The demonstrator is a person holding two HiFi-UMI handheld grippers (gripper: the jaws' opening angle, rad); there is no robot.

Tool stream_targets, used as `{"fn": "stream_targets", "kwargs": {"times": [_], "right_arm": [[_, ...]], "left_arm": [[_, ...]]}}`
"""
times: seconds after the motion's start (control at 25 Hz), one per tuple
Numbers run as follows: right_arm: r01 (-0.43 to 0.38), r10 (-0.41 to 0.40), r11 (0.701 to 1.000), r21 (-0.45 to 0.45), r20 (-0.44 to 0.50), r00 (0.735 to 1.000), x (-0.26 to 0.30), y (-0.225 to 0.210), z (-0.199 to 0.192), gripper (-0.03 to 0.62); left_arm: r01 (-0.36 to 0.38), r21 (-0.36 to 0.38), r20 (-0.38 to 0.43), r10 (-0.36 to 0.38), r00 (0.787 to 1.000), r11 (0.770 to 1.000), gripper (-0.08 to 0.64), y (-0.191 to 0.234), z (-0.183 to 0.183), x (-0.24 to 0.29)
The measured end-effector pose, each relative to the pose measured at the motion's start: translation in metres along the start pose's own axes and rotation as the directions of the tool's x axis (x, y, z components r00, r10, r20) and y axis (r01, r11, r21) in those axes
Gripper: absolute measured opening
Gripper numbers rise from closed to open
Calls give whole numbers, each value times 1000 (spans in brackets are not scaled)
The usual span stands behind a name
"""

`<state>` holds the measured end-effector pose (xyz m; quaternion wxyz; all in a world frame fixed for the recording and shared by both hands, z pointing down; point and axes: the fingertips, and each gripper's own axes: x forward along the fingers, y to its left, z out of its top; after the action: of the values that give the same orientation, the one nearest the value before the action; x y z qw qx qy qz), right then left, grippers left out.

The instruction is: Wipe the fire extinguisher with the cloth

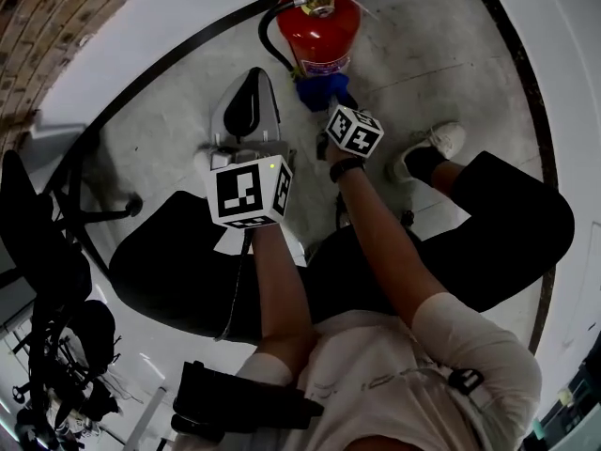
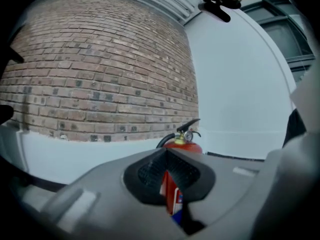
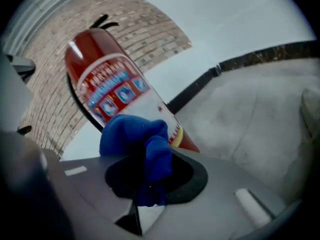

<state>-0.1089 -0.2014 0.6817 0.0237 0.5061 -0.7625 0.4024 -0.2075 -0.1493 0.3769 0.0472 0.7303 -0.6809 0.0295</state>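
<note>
A red fire extinguisher (image 1: 319,24) stands on the floor against the white wall, with a black hose and handle on top. My right gripper (image 1: 331,100) is shut on a bunched blue cloth (image 1: 317,90), which presses on the extinguisher's lower body. In the right gripper view the blue cloth (image 3: 142,144) sticks up out of the gripper (image 3: 150,181) and covers the bottom of the extinguisher's label (image 3: 107,86). My left gripper (image 1: 255,78) hovers left of the extinguisher, apart from it, shut and holding nothing. In its own view the extinguisher (image 2: 182,143) shows just past the gripper (image 2: 167,155).
A brick wall (image 1: 52,7) and a white wall with a black baseboard (image 1: 178,54) bound the grey floor. A black office chair (image 1: 56,233) stands at left. The person's white shoe (image 1: 439,142) rests right of the extinguisher.
</note>
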Motion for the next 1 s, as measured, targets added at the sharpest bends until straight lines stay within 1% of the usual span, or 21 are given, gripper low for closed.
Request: {"fn": "stream_targets", "kwargs": {"times": [0.04,0.08,0.16,0.2,0.24,0.28,0.32,0.36,0.4,0.48,0.6,0.68,0.72,0.8,0.88,0.96,1.0], "right_arm": [[18,-17,999,35,-22,1000,6,-12,-14,75],[24,-23,999,44,-23,999,10,-21,-22,75],[23,-23,999,30,-8,1000,17,-31,-31,75],[43,-42,998,53,-28,999,22,-41,-40,74],[82,-76,991,104,-69,995,29,-56,-54,75],[132,-114,978,160,-119,986,36,-73,-67,75],[177,-145,965,193,-169,975,43,-88,-79,75],[213,-170,958,194,-214,962,48,-100,-86,75],[239,-192,956,169,-252,948,51,-110,-90,74],[255,-214,961,103,-300,930,56,-119,-89,74],[224,-192,973,58,-334,923,60,-115,-88,74],[199,-162,978,66,-362,918,52,-113,-80,77],[167,-128,983,76,-365,922,46,-107,-68,77],[68,-35,994,82,-345,938,30,-86,-27,78],[-36,52,997,62,-293,955,5,-56,25,81],[-136,144,989,54,-211,967,-30,-16,76,84],[-187,194,980,60,-158,968,-49,5,101,86]], "left_arm": [[-5,5,-19,5,1000,1000,0,0,-7,-2],[-10,7,-35,10,999,1000,0,0,-13,-4],[-19,8,-57,20,998,1000,0,2,-25,-3],[-24,7,-65,25,998,1000,0,4,-30,-2],[-30,6,-72,30,997,1000,0,7,-35,0],[-34,6,-79,34,996,999,0,8,-38,1],[-34,9,-86,35,996,999,0,9,-41,3],[-31,12,-91,32,995,999,0,8,-43,4],[-25,16,-95,26,995,1000,0,7,-43,6],[-19,18,-93,20,995,1000,0,7,-42,13],[-26,25,-80,28,996,999,0,11,-38,24],[-22,40,-63,25,998,999,0,9,-29,27],[-15,44,-48,17,999,999,0,9,-21,29],[5,36,-10,-4,1000,999,1,7,-3,32],[16,21,23,-17,1000,1000,0,7,11,33],[14,14,32,-15,999,1000,0,6,19,29],[15,12,33,-16,999,1000,0,4,21,26]]}}
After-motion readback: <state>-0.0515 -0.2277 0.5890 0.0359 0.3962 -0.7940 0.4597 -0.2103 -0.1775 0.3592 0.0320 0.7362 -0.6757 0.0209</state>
